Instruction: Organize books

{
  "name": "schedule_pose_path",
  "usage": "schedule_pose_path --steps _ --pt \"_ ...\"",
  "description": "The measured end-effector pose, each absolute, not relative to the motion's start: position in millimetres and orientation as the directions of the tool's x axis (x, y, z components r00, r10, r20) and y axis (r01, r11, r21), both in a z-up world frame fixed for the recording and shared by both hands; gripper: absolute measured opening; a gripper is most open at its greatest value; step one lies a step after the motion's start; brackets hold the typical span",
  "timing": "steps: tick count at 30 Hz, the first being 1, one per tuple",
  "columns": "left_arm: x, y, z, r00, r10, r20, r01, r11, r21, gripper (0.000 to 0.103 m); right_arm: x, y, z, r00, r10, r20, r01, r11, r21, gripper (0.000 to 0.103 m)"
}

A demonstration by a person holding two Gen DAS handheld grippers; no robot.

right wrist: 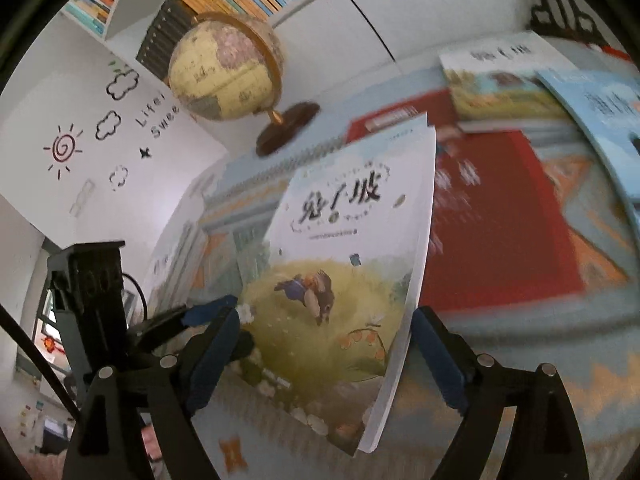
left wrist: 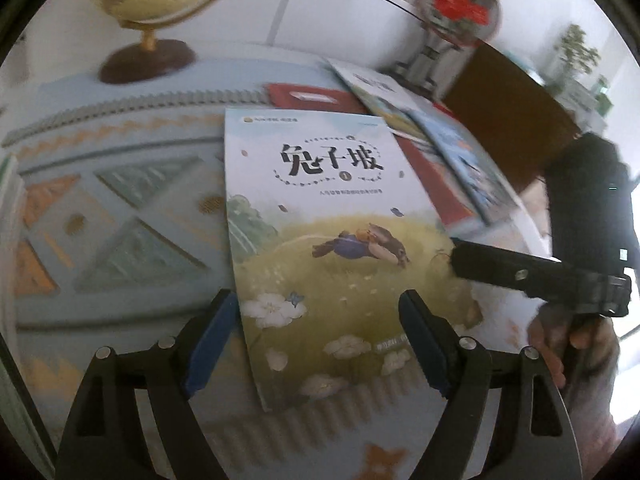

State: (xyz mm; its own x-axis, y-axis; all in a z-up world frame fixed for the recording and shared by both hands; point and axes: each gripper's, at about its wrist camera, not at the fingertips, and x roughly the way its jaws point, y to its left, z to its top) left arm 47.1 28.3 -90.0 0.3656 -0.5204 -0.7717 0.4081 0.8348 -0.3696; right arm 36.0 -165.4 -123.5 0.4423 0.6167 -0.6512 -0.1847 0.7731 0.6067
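Straddling the rabbit book (left wrist: pixel 320 248), left tongs (left wrist: pixel 320 340) gape wide.

left wrist: close above book (left wrist: pixel 320 240) | right wrist: beside it, sharing globe (right wrist: pixel 224 68)

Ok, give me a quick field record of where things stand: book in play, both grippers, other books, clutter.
book in play: rabbit picture book, one edge lifted off the patterned cloth
left gripper: open, straddling the book's near end
right gripper: open, book between its fingers
other books: red book, two picture books lying on it
clutter: globe
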Motion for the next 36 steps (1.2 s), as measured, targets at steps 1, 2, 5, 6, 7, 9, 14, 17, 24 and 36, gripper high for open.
schedule_pose_path --steps 1,2,5,6,7,9,14,17,24,36 --pt "39.9 21.9 -88.9 0.332 -0.540 -0.773 0.442 0.813 -0.378 0.080 27.2 -169.8 -122.8 0.451 0.611 -0.651 -0.195 0.779 0.596 0.088" --pt "34.5 17.5 -87.5 0.305 -0.563 -0.768 0.474 0.789 -0.391 0.080 19.3 -174.5 -123.1 0.453 0.599 -0.660 -0.200 0.790 0.580 0.088" --pt "26.1 12.0 -79.0 0.329 -0.584 -0.742 0.521 0.767 -0.374 0.080 3.6 -190.9 -123.9 0.476 0.580 -0.661 -0.200 0.803 0.561 0.087" --pt "28.0 11.8 -77.4 0.368 -0.556 -0.745 0.511 0.790 -0.338 0.080 3.1 -195.7 -124.6 0.493 0.579 -0.650 -0.194 0.801 0.566 0.086" --pt "32.8 10.8 -77.4 0.406 -0.516 -0.754 0.489 0.820 -0.298 0.080 4.7 -197.9 -125.3 0.505 0.580 -0.639 -0.192 0.797 0.573 0.086" --pt "45.1 10.5 -81.7 0.427 -0.483 -0.765 0.459 0.844 -0.276 0.080 10.1 -200.9 -127.6 0.550 0.558 -0.621 -0.175 0.804 0.568 0.085" --pt "57.3 -3.5 -93.6 0.439 -0.432 -0.788 0.464 0.860 -0.213 0.079 19.1 -192.3 -126.2 0.567 0.504 -0.651 -0.171 0.846 0.506 0.087" --pt "51.6 -17.1 -92.8 0.415 -0.442 -0.795 0.519 0.833 -0.192 0.081 24.2 -193.3 -129.4 0.540 0.586 -0.604 -0.187 0.783 0.593 0.090" --pt "57.6 -9.4 -91.7 0.407 -0.458 -0.790 0.454 0.852 -0.260 0.080 17.6 -234.3 -136.2 0.545 0.750 -0.374 -0.138 0.521 0.843 0.069" --pt "57.0 2.6 -91.1 0.406 -0.470 -0.783 0.407 0.861 -0.305 0.080 1.8 -222.6 -146.9 0.492 0.731 -0.472 -0.139 0.602 0.787 0.053"
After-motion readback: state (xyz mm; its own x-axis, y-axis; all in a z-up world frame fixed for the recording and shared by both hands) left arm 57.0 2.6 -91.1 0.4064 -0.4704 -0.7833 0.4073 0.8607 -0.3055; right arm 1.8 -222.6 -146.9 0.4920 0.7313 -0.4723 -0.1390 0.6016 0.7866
